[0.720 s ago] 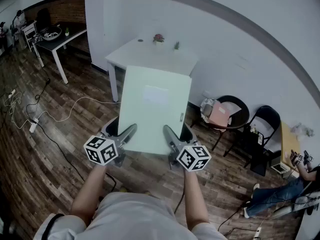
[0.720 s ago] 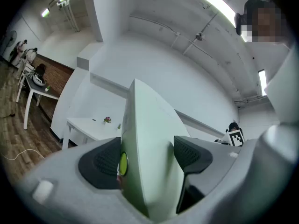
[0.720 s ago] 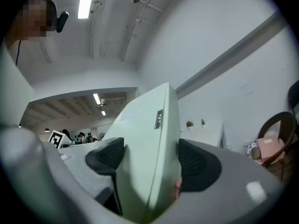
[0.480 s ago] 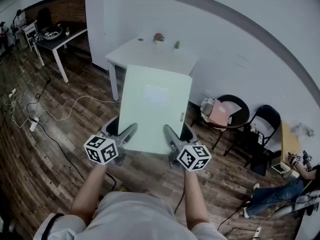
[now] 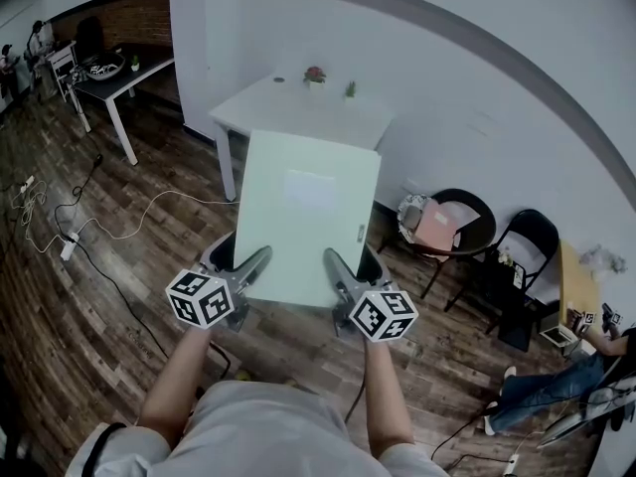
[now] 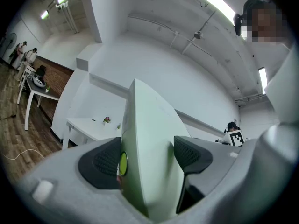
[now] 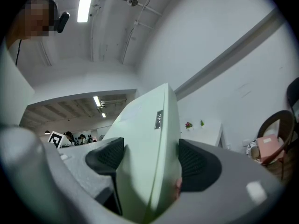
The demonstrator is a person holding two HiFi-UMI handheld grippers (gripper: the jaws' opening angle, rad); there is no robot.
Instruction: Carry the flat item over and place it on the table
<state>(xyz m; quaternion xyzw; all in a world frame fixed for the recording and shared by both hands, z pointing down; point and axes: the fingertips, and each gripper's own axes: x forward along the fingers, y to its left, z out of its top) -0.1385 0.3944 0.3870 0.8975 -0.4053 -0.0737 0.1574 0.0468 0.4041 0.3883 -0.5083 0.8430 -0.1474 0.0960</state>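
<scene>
Between the left gripper's [image 6: 147, 155] dark ribbed pads [image 6: 105, 160] I am seeing the near edge of the flat item [image 5: 308, 217], pale green. Both pads are pressing on its faces, so the jaws are clamping it. Right gripper [image 7: 149, 160] is doing likewise: its pads [image 7: 198, 164] are bearing on either face of the same near edge, further right. From the head view I am noting one finger of each gripper lying on top of the item, left and right of its near edge, marker cubes toward me.

I am holding the item in the air over the wooden floor [image 5: 89, 296], its far edge pointing at the white table [image 5: 278, 112]. That table is standing further off against the wall, carrying a small flower pot [image 5: 315, 76] and a small green plant [image 5: 350, 90]. A pale cable [image 5: 149, 212] is trailing across the floor on the left. Two black chairs [image 5: 475, 229] are standing on the right by the wall.
</scene>
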